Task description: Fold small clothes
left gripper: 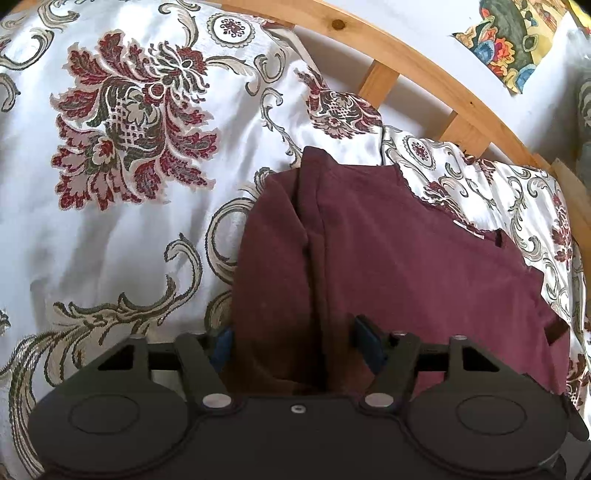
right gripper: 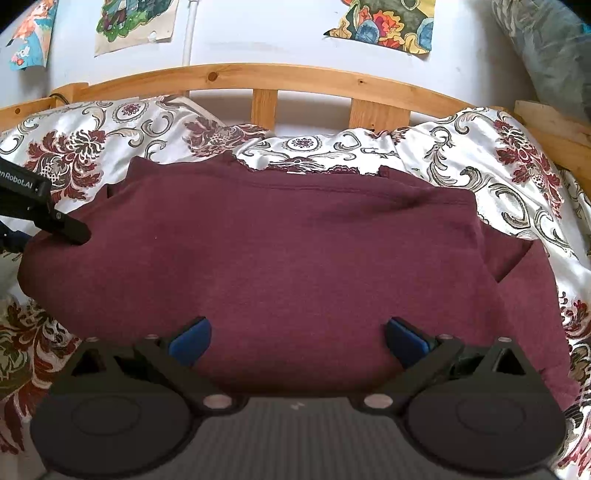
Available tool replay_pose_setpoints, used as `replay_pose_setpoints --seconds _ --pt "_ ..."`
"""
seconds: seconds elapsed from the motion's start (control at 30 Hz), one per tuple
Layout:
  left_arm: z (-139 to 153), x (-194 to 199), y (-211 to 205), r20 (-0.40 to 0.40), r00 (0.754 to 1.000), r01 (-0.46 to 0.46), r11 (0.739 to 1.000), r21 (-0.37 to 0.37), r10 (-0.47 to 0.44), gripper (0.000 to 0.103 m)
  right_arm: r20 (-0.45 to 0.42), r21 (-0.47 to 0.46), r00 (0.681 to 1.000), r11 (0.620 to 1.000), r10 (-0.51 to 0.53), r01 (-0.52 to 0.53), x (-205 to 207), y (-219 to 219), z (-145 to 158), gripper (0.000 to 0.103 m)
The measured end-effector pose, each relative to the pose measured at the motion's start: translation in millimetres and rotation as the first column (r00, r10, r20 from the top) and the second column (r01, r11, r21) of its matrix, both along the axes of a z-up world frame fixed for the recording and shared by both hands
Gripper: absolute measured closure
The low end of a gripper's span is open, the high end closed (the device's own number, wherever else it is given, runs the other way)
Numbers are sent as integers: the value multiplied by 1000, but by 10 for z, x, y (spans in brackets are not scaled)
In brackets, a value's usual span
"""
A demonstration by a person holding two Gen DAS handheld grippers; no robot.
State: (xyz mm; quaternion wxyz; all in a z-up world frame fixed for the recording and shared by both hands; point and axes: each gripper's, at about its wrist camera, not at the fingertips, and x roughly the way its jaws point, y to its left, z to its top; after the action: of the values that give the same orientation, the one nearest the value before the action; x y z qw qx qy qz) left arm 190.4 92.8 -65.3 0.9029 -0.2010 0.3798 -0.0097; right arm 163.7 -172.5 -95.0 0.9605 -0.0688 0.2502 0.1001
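Straddling the near edge of the maroon garment with our left claw, pads not visibly pressing, we kept the right claw wide open above it. It lay part-folded on the bed's floral cover; next, we judged, both needed firm pinches.

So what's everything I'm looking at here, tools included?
garment: one, maroon, spread on the bedspread, one side edge folded over
bedspread: one, white satin with red and grey floral pattern, covering the bed
bed frame: one, light wood, rail and slats behind the bedding
wall pictures: at least three, multicoloured, on the white wall
left tool: one, black with blue pads, garment's folded edge between its pads
right tool: one, black with blue pads, open over the garment's near edge
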Motion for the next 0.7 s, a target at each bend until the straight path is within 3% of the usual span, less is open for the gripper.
replay_pose_setpoints --seconds 0.07,0.17,0.27,0.37,0.5,0.6,0.7 --pt "16 -2 -14 4 1000 6 1000 10 -6 59 -7 2 1000 1000 1 -1 11 -4 4 0" --pt "57 -16 -60 17 1000 19 999 34 -20 74 -42 23 999 1000 10 -9 63 -35 50 0" --pt "104 -29 -91 34 999 26 999 30 -27 84 -72 17 997 999 28 -27 113 -46 122 0" --pt "231 -35 -137 54 999 10 1000 10 -11 87 -62 -6 997 999 44 -45 98 -23 184 0" --pt "624 23 -425 133 987 83 996 35 -87 89 8 -30 999 998 54 -53 6 -34 295 0" --pt "924 71 -781 194 964 166 983 81 -179 90 62 -43 997 998 53 -51 -58 -103 380 0" --pt "1141 147 -1250 233 925 275 953 131 -299 90 96 -62 995 998 31 -25 -132 -259 437 0"
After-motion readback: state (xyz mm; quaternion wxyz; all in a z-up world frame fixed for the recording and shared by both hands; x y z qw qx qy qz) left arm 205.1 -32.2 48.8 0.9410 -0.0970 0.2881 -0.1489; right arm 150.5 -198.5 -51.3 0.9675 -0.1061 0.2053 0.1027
